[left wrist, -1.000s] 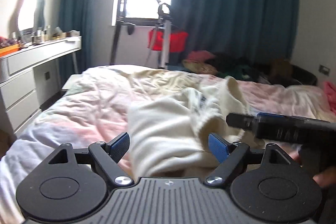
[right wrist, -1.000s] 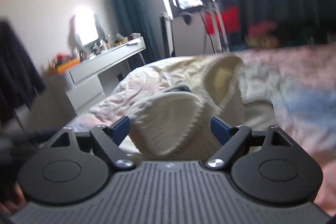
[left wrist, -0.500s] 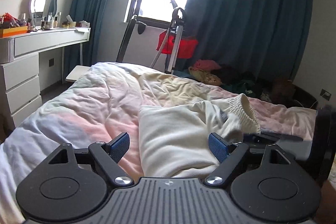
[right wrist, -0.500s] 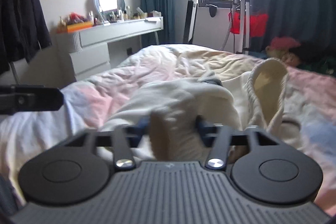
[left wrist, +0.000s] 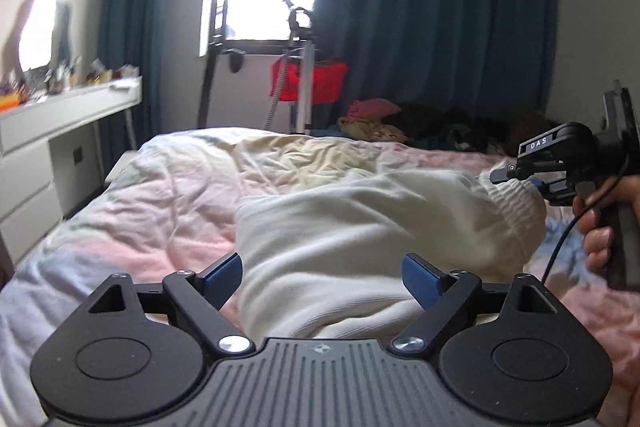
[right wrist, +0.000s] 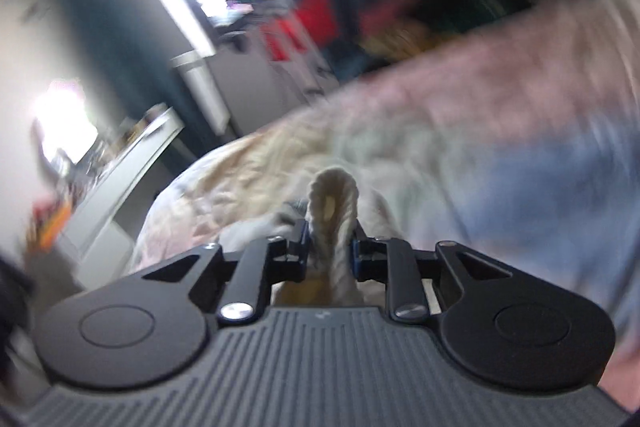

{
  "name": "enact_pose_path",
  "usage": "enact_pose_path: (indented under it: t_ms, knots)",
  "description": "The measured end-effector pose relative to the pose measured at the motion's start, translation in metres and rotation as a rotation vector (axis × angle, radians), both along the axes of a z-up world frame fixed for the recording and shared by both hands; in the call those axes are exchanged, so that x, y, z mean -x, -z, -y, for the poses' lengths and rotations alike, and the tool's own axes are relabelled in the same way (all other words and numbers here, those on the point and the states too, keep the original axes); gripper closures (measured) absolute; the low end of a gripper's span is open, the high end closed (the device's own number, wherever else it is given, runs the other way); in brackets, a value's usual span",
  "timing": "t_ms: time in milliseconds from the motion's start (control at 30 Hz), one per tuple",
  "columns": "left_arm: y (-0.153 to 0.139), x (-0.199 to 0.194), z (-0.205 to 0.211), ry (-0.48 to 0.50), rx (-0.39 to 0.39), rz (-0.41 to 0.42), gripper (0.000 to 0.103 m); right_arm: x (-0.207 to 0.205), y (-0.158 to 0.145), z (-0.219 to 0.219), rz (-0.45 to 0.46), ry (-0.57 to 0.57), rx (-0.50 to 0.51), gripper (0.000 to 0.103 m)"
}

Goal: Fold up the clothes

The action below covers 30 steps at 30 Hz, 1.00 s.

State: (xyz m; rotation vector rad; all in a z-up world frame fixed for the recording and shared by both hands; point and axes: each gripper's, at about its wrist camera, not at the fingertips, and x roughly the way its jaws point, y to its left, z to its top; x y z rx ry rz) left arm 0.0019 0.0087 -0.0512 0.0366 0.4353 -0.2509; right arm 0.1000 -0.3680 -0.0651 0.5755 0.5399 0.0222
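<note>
A cream knit sweater point(left wrist: 360, 235) lies bunched on the bed's pink and blue quilt point(left wrist: 152, 203). My left gripper point(left wrist: 322, 275) is open and empty, its blue pads on either side of the sweater's near fold. My right gripper point(right wrist: 329, 247) is shut on the sweater's ribbed cuff point(right wrist: 334, 203) and holds it up off the quilt. In the left wrist view the right gripper point(left wrist: 536, 183) shows at the far right, clamped on the ribbed edge point(left wrist: 516, 199), with the person's hand on its handle. The right wrist view is blurred and tilted.
A white dresser point(left wrist: 60, 131) with a lit mirror stands to the left of the bed. A stand with a red bag point(left wrist: 308, 83) and a pile of clothes point(left wrist: 384, 119) lie beyond the bed, in front of dark blue curtains point(left wrist: 440, 19).
My right gripper closed on the sweater's ribbed cuff and has pulled it out to the right and up. My left gripper stayed open near the sweater's front fold.
</note>
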Motion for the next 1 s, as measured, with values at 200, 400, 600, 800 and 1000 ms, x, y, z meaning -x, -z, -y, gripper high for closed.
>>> enact_pose_path:
  t_ms: [200, 400, 600, 800, 1000]
  knots:
    - [0.014, 0.001, 0.022, 0.061, -0.095, 0.005, 0.014, 0.026, 0.013, 0.026, -0.025, 0.125, -0.184, 0.018]
    - [0.030, -0.001, 0.039, 0.088, -0.224, 0.011, 0.014, 0.046, 0.028, -0.014, -0.152, 0.002, -0.086, 0.019]
    - [0.046, -0.003, 0.053, 0.077, -0.375, 0.045, 0.010, 0.023, 0.048, -0.048, -0.155, -0.057, 0.056, 0.019]
    - [0.051, -0.010, 0.048, -0.034, -0.400, 0.078, 0.005, 0.033, 0.028, -0.045, 0.026, 0.008, 0.026, 0.067]
    - [0.032, -0.009, 0.024, -0.166, -0.287, 0.094, 0.002, 0.069, -0.003, -0.031, 0.126, 0.042, -0.066, 0.074]
